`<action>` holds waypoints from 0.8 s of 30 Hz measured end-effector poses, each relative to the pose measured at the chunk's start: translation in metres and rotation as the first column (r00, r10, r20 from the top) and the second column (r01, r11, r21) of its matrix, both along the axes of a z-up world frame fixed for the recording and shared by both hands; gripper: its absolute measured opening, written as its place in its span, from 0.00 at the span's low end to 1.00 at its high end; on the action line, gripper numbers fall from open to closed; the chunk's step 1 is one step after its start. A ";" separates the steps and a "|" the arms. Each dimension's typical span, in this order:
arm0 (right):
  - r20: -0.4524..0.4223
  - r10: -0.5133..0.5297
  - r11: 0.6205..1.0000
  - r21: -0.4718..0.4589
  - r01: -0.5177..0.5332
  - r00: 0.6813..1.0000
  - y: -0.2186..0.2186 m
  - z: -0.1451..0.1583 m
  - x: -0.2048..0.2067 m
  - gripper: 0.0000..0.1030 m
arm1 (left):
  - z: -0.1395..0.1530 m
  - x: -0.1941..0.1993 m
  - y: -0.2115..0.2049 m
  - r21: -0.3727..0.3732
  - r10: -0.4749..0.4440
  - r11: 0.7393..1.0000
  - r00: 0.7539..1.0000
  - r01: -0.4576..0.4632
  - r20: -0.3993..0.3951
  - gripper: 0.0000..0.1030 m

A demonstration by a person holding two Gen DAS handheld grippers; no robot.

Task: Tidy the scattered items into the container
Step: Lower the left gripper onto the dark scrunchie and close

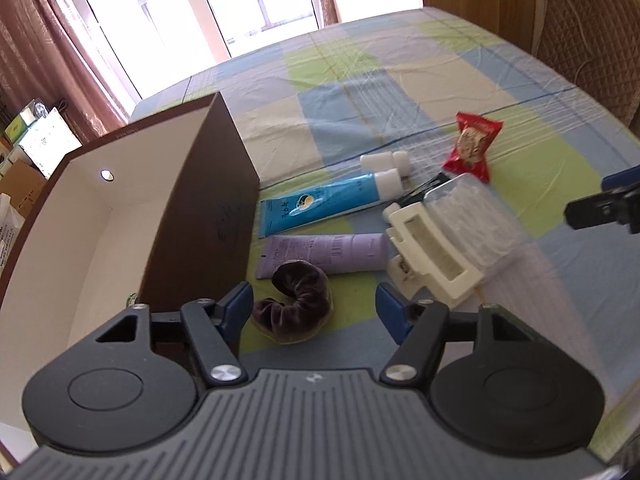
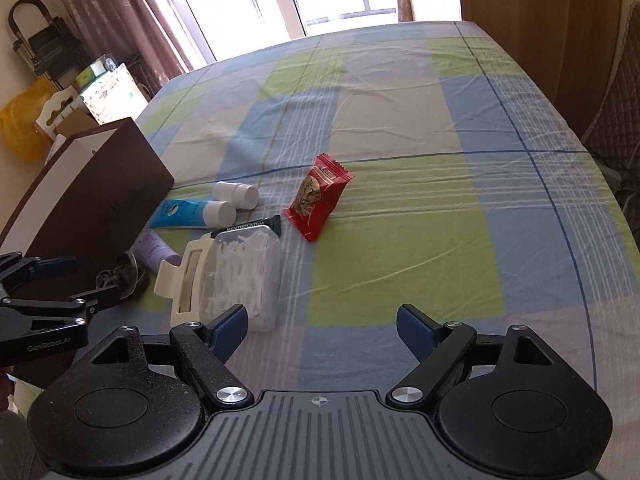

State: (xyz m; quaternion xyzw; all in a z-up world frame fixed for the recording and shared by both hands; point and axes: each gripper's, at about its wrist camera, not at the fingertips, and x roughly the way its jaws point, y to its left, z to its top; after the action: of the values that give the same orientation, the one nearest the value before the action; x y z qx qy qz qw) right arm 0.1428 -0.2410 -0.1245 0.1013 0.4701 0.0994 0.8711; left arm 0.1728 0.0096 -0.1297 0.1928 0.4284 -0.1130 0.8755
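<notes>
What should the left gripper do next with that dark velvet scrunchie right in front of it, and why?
Probably ease the left gripper down and forward, then close on the scrunchie. Its jaws stand open with the scrunchie lying between and just beyond them, and it is the item nearest the open box, which appears empty.

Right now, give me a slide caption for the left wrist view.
Open left gripper poised over a dark velvet scrunchie beside the brown box, toiletries scattered on the checked bedsheet.
</notes>
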 end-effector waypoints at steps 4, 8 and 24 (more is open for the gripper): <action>0.002 -0.004 1.000 0.006 0.004 1.000 -0.001 -0.003 0.007 0.85 | -0.017 0.012 -0.002 0.019 0.022 1.000 0.999 -0.021 -0.024 0.58; 0.011 -0.004 1.000 0.007 0.004 1.000 -0.001 -0.005 0.012 0.85 | -0.028 0.018 -0.002 0.041 0.047 0.998 0.998 -0.045 -0.034 0.40; 0.081 -0.061 0.987 0.152 0.048 0.995 0.002 -0.019 0.076 0.84 | -0.028 -0.002 0.002 0.014 0.077 0.997 0.993 -0.076 -0.093 0.11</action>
State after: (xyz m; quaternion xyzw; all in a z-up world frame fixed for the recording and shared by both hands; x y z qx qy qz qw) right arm 0.2187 -0.2389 -0.1434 0.1750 0.4208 0.1147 0.8827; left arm 0.1705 0.0114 -0.1580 0.1753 0.4768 -0.0859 0.8571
